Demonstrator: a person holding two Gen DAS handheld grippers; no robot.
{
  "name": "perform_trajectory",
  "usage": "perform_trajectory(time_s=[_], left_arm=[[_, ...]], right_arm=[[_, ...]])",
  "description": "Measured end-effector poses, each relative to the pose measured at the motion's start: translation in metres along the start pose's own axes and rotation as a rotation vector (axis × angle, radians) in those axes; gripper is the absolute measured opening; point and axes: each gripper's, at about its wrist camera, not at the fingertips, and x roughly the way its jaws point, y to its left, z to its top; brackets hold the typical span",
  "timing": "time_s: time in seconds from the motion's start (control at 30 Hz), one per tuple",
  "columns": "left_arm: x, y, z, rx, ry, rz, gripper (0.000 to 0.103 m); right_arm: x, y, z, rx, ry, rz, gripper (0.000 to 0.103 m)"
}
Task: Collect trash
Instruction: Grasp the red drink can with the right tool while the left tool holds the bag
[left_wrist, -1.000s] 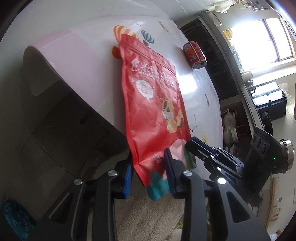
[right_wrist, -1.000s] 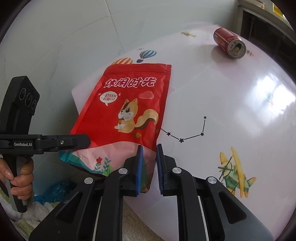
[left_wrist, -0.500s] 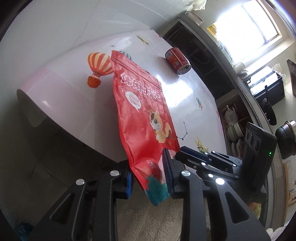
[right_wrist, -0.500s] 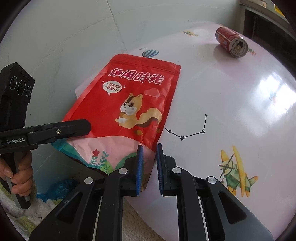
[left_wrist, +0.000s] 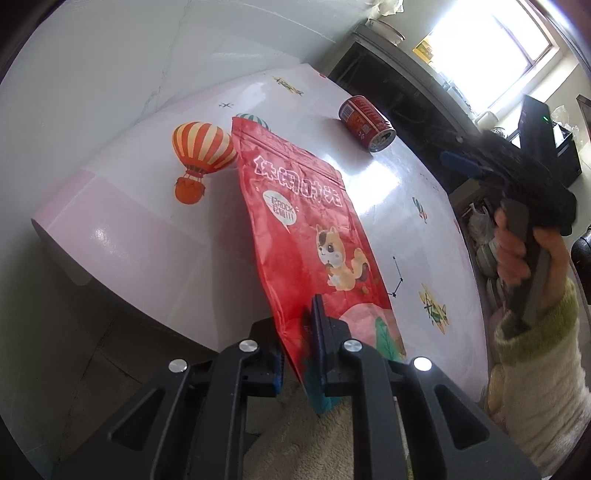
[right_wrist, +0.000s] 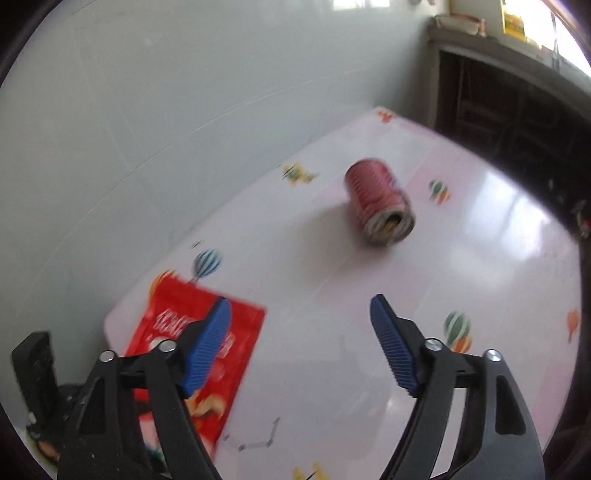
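Observation:
A red snack bag (left_wrist: 306, 229) with a cartoon squirrel lies tilted over the near edge of the pink table (left_wrist: 129, 221). My left gripper (left_wrist: 295, 332) is closing, its blue pads pinching the bag's lower edge. The bag (right_wrist: 162, 317) shows blurred at the lower left of the right wrist view. A red can (left_wrist: 365, 123) lies on its side farther back on the table. My right gripper (right_wrist: 300, 301) is opening wide above the table with nothing between its fingers, and the can (right_wrist: 378, 201) lies ahead of it. The left wrist view shows the right gripper (left_wrist: 517, 177) in a person's hand.
A dark cabinet (left_wrist: 406, 74) stands behind the table's far side, under a bright window. A pale tiled wall (right_wrist: 147, 110) runs along the table's left. A fluffy sleeve (left_wrist: 535, 350) is at the right. The table (right_wrist: 480, 258) carries printed balloons and planes.
My right gripper let go of the bag's lower edge, opened wide and swung up toward the can. My left gripper's jaws narrowed onto the bag.

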Motion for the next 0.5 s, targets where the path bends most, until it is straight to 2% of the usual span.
perform_trajectory(time_s=[0.07,0.23,0.4,0.43,0.47,0.5], left_arm=[[0.001,0.003,0.001,-0.004,0.004,-0.009,0.012],[-0.001,0.006,0.004,-0.021,0.003,-0.027,0.012],[-0.004,0.01,0.007,-0.023,-0.002,-0.034,0.012],[-0.005,0.011,0.006,-0.024,-0.002,-0.035,0.012],[-0.005,0.012,0.006,-0.026,-0.002,-0.035,0.012],[-0.005,0.011,0.006,-0.026,-0.003,-0.035,0.012]], right_arm=[[0.029,-0.011,0.017,-0.027,-0.007,-0.082,0.089],[0.098,-0.034,0.034,-0.037,0.054,-0.187,0.09],[0.124,-0.053,0.033,0.015,0.073,-0.177,0.089],[0.125,-0.054,0.033,0.018,0.073,-0.169,0.083],[0.124,-0.055,0.032,0.03,0.075,-0.153,0.069],[0.121,-0.056,0.032,0.045,0.078,-0.157,0.065]])
